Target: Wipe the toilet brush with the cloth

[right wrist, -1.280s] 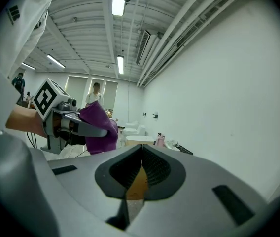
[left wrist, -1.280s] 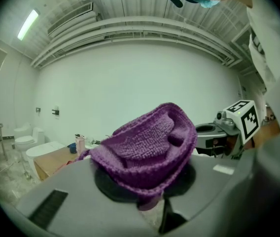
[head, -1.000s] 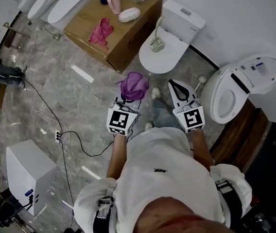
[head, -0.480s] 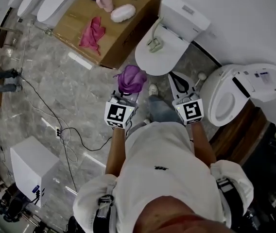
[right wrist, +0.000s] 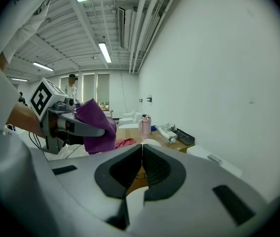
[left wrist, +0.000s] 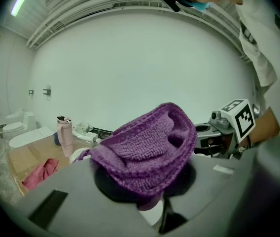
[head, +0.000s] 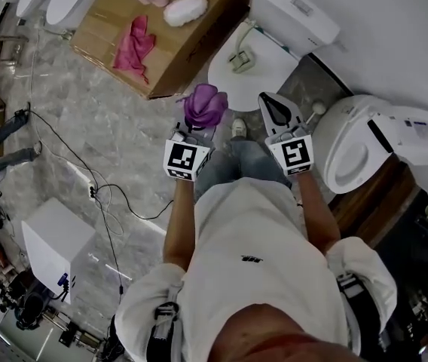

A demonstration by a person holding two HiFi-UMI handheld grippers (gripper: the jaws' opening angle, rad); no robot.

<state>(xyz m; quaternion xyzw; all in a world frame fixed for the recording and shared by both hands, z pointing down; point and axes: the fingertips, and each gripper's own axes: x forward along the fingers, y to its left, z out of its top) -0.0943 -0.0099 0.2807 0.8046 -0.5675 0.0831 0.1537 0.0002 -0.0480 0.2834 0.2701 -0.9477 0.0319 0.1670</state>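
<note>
Purple cloth (left wrist: 145, 152) in left hand-held gripper (left wrist: 154, 207)

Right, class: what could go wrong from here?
The purple cloth is bunched in the shut left gripper and might slip out mid-wipe. The right gripper is shut and empty, so it must open before taking the toilet brush on the toilet lid. The floor cable is a trip hazard.

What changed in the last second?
The left gripper and right gripper moved forward together toward the closed toilet. Unchanged: the left gripper stays shut on the purple cloth, the right gripper stays shut and empty. Nothing was taken hold of or let go.
</note>
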